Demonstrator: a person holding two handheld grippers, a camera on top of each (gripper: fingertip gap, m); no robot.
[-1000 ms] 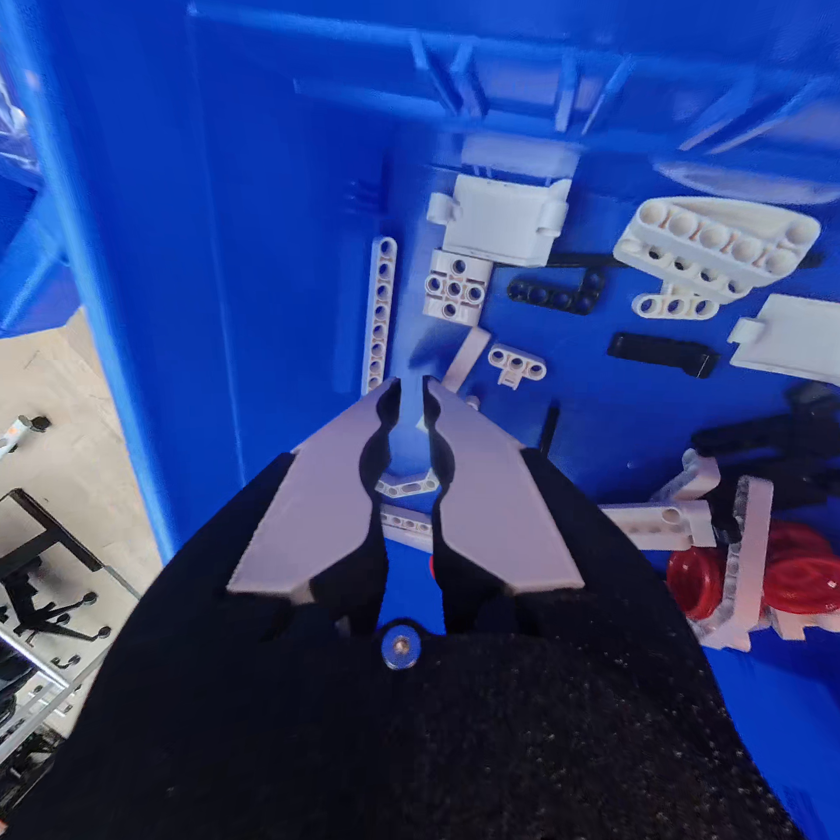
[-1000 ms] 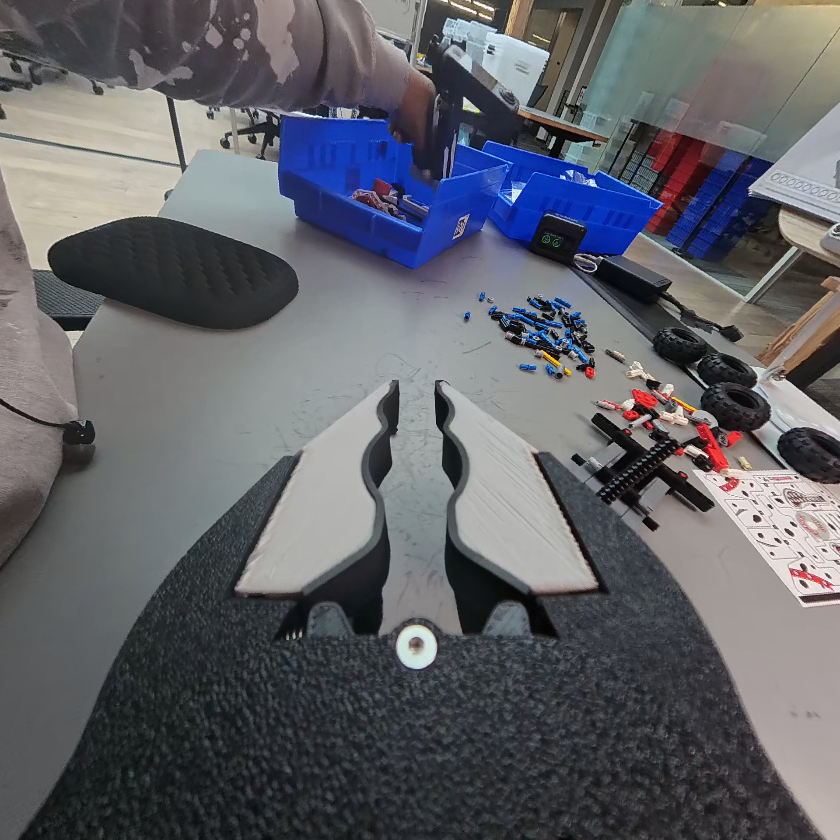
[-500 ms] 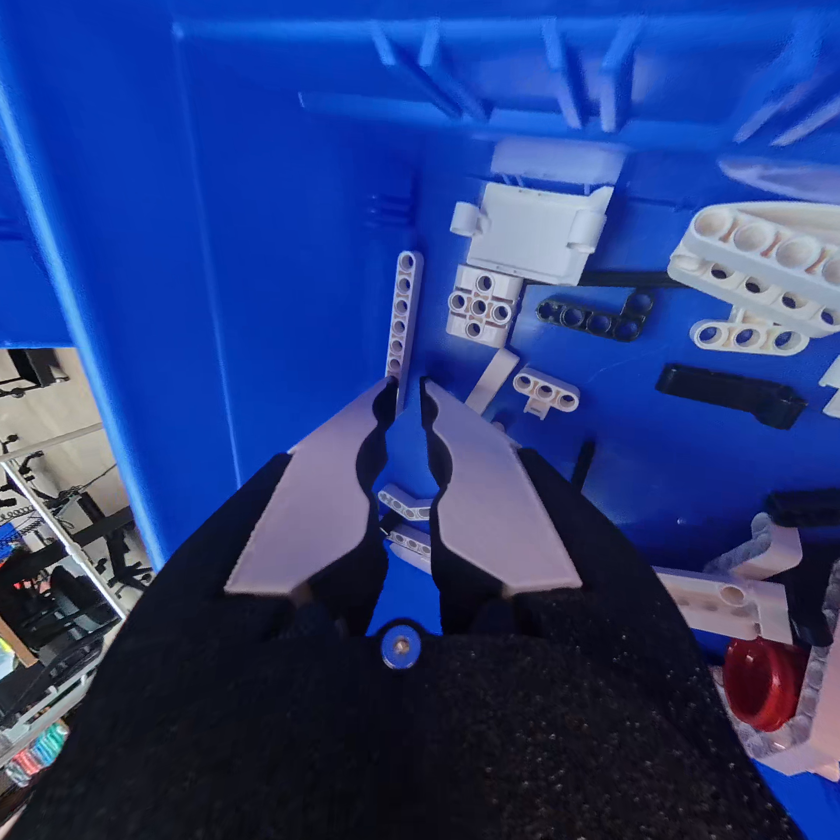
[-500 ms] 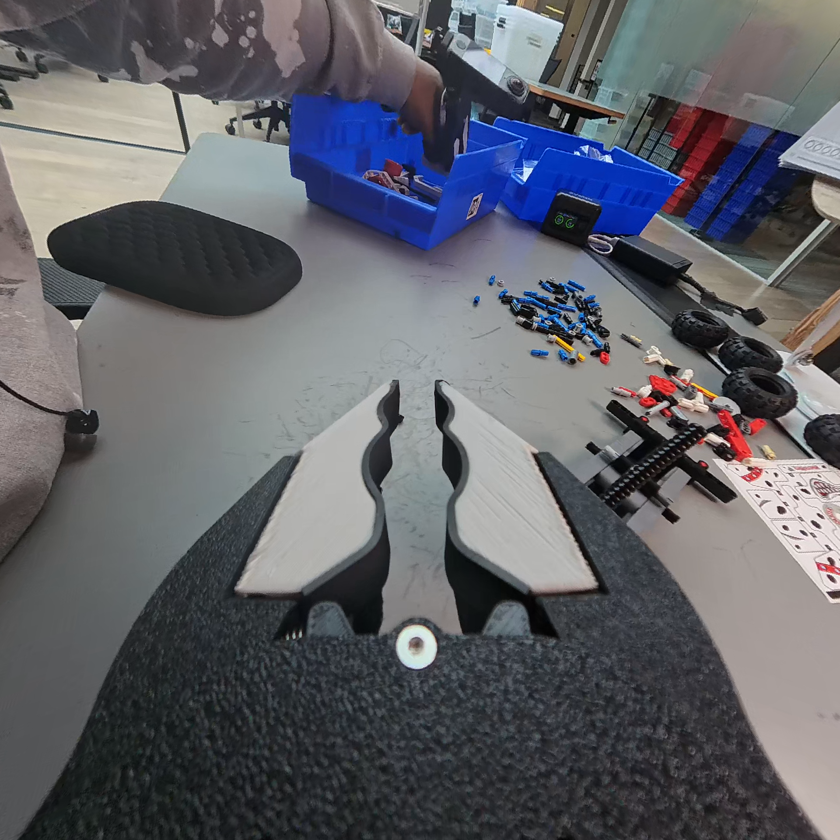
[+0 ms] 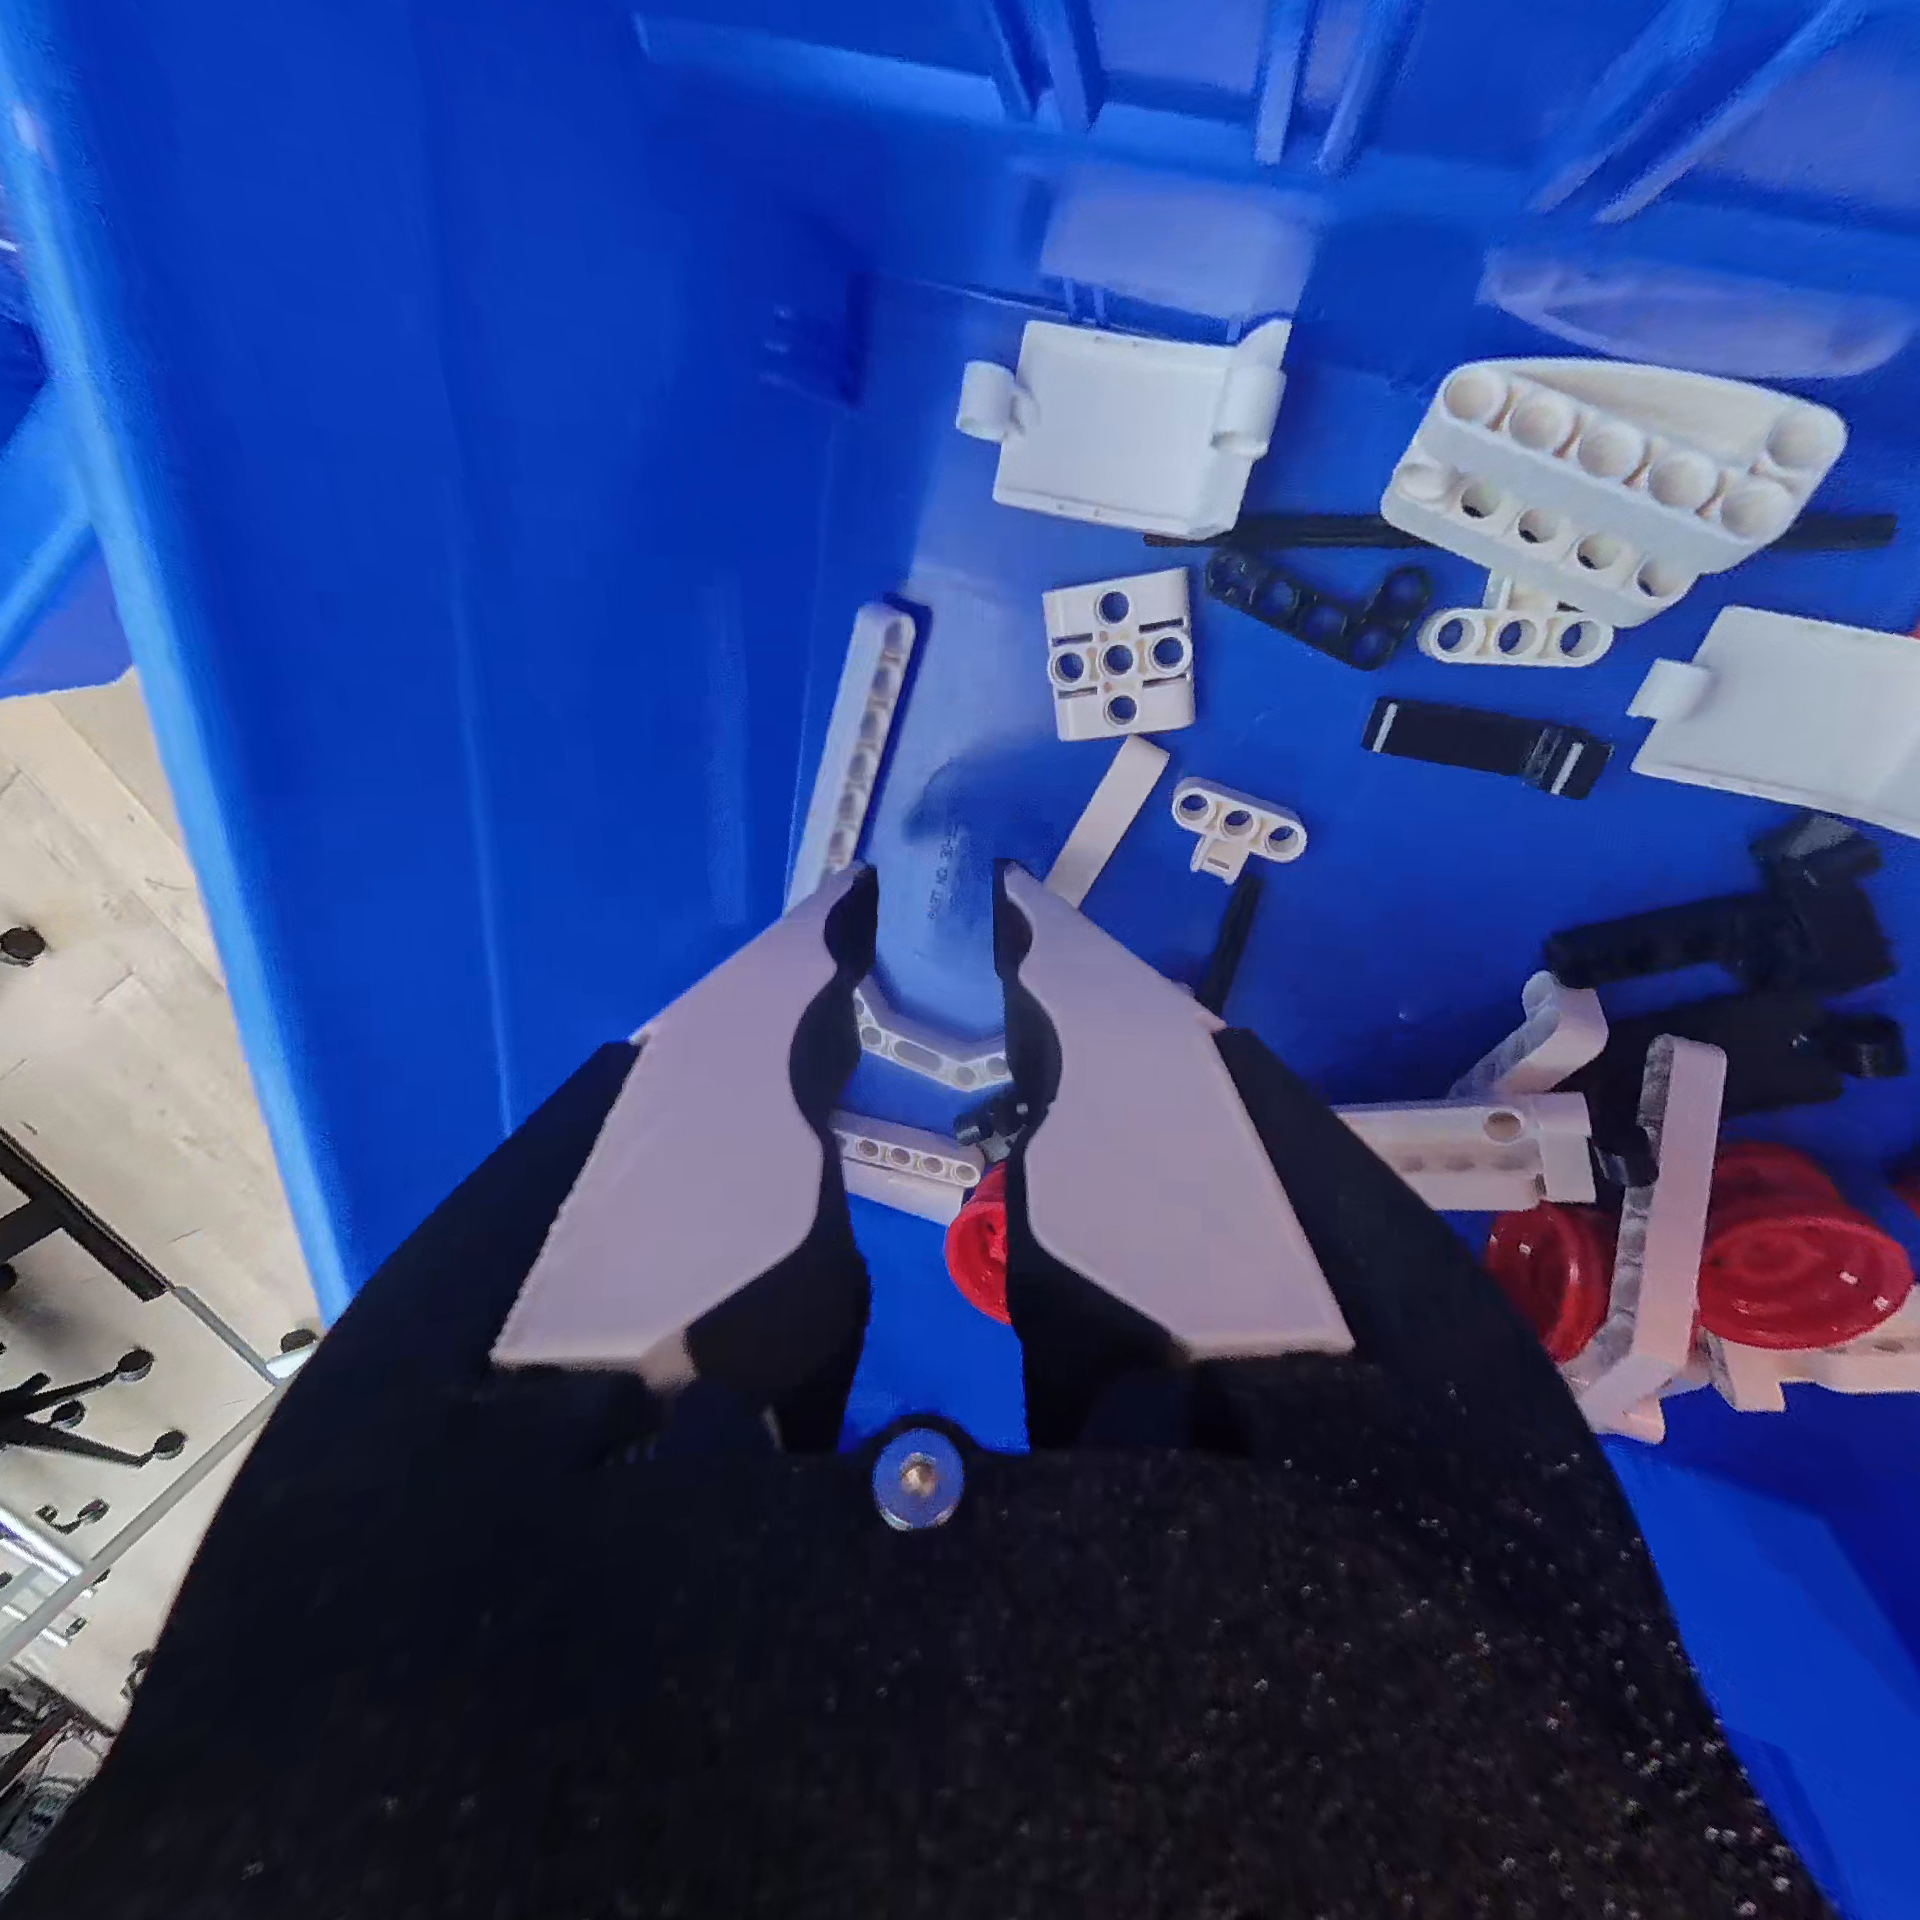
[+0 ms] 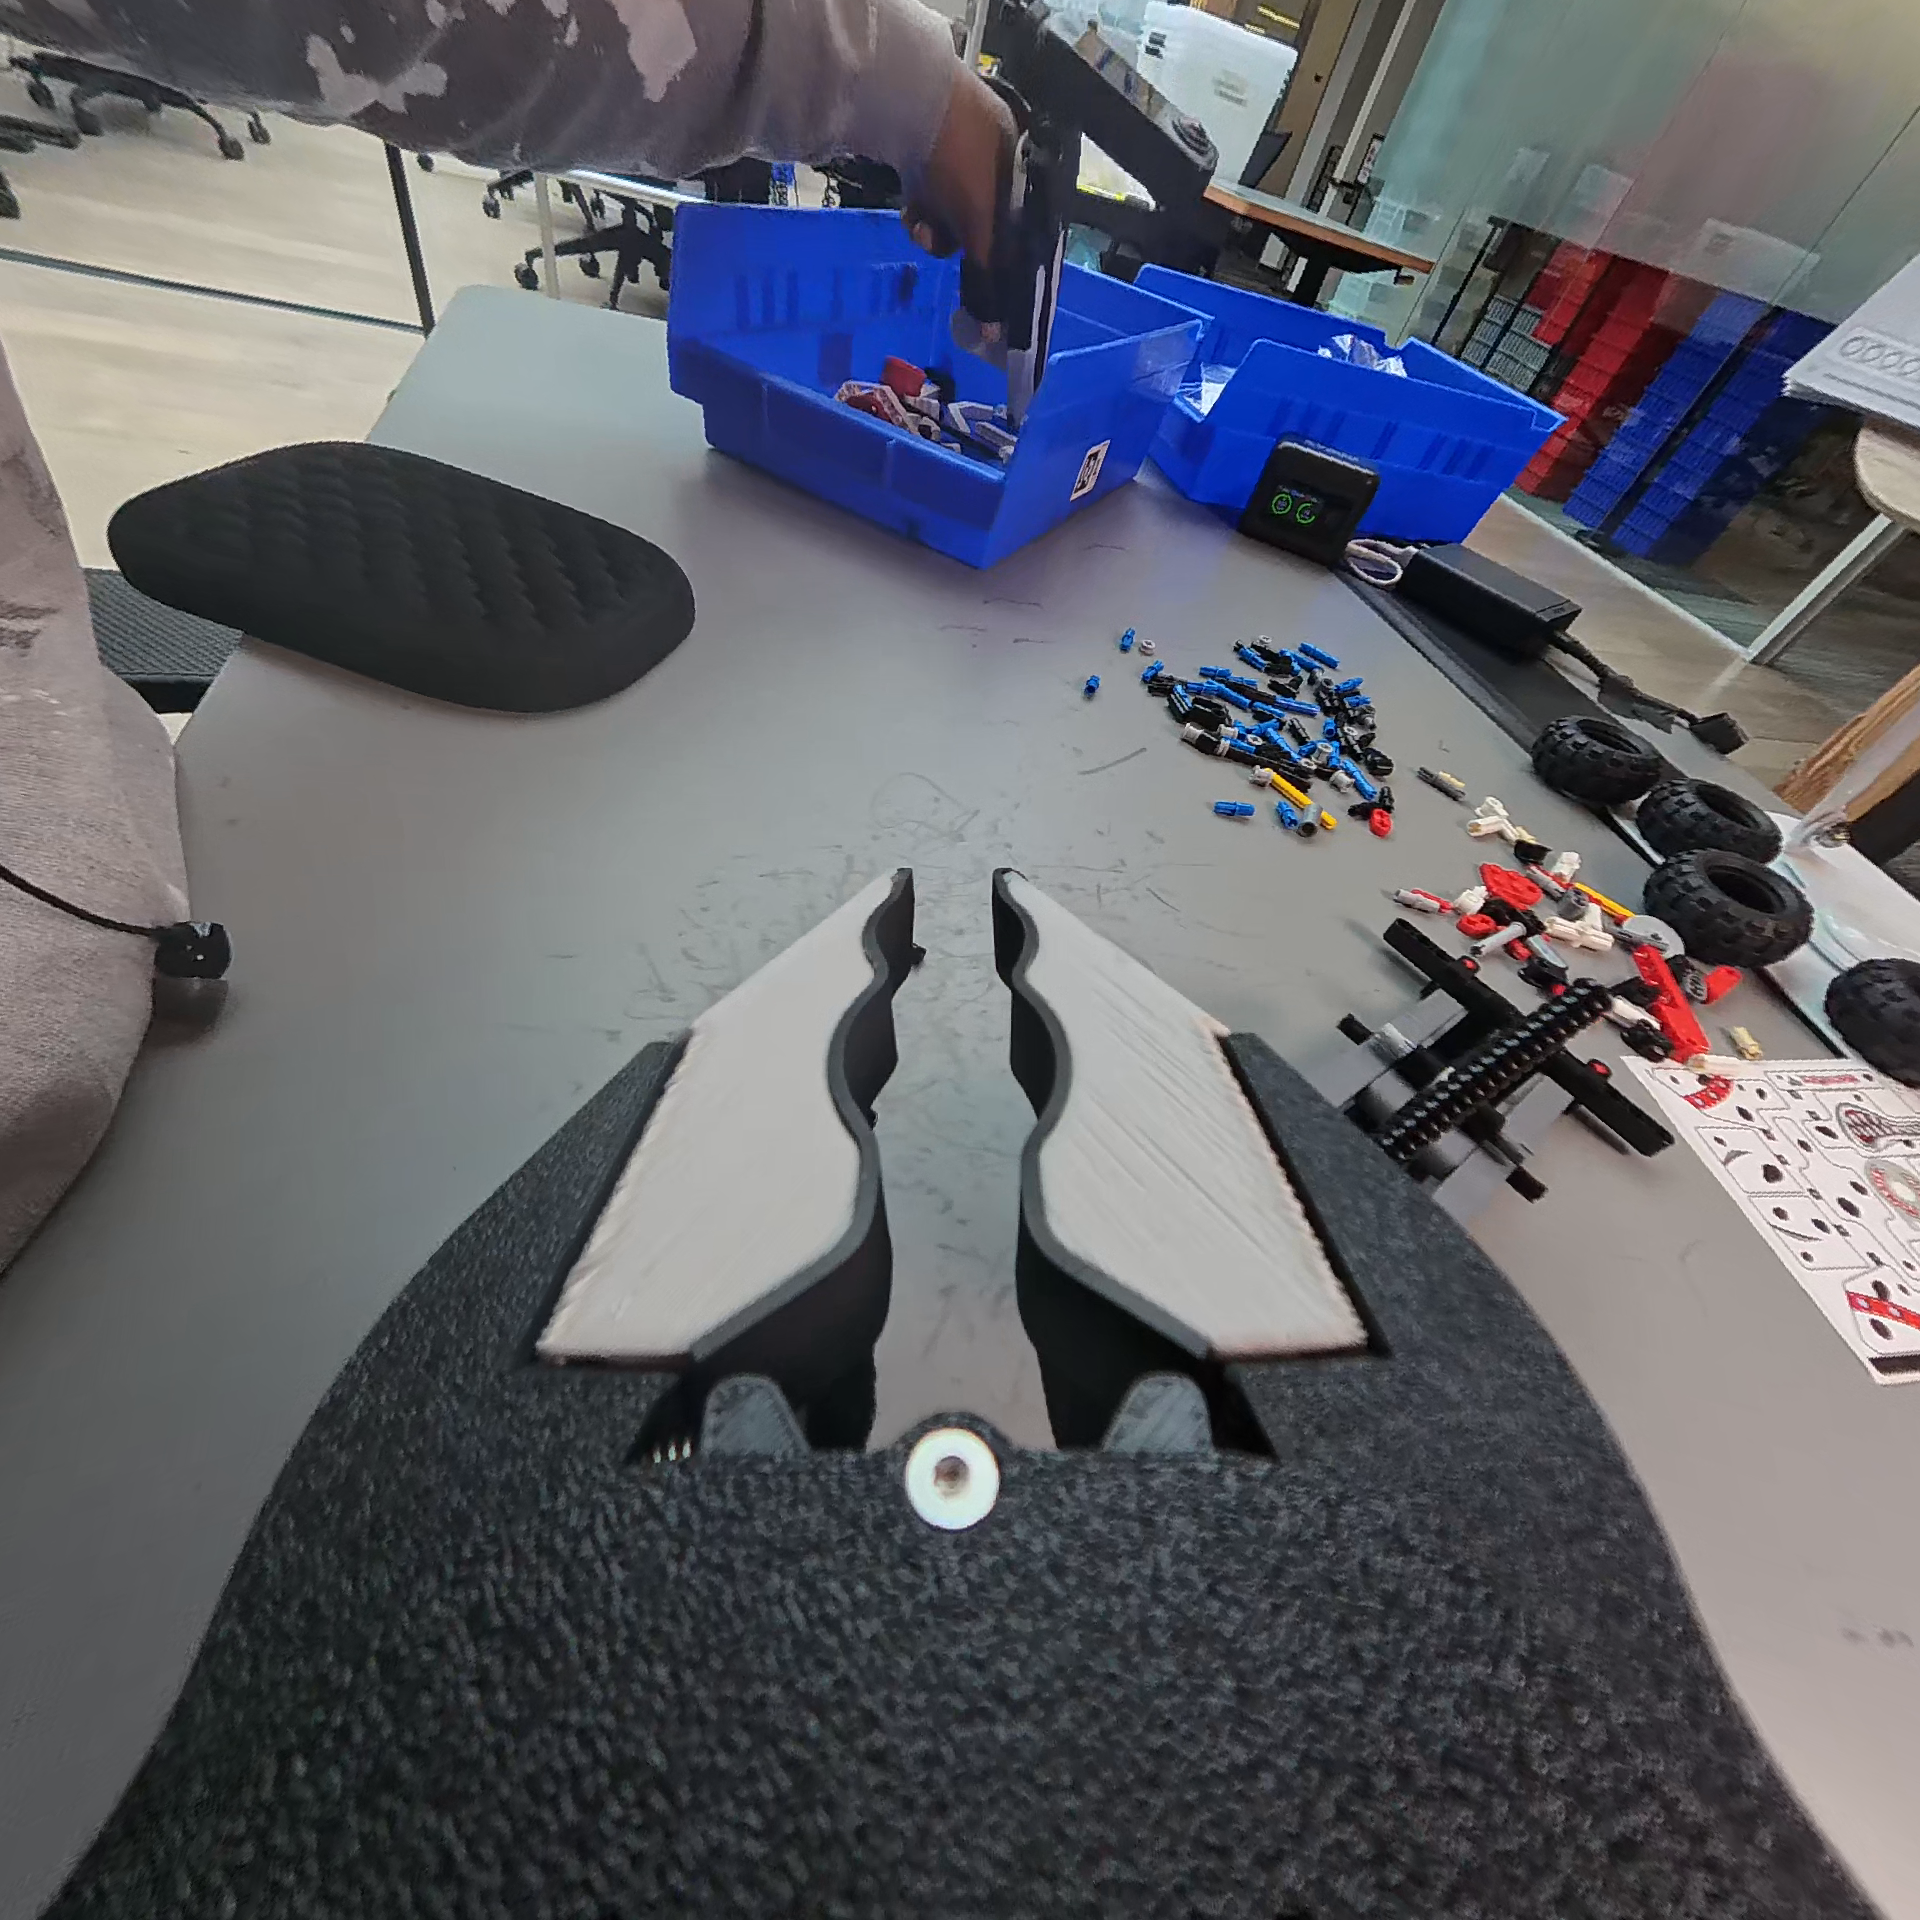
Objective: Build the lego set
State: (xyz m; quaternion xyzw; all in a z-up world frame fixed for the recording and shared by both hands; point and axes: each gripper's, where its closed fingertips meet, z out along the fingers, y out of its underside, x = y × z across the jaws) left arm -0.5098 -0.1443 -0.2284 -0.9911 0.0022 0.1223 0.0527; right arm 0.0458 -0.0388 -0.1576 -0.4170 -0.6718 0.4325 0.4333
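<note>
Left hand-held gripper lower — white beams, red wheels

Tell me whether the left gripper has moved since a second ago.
Yes. The left gripper drew back from the bin's far wall; white square block now sits farther beyond its tips.

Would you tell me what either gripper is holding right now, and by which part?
Nothing: the left gripper and right gripper are both open and empty.
</note>
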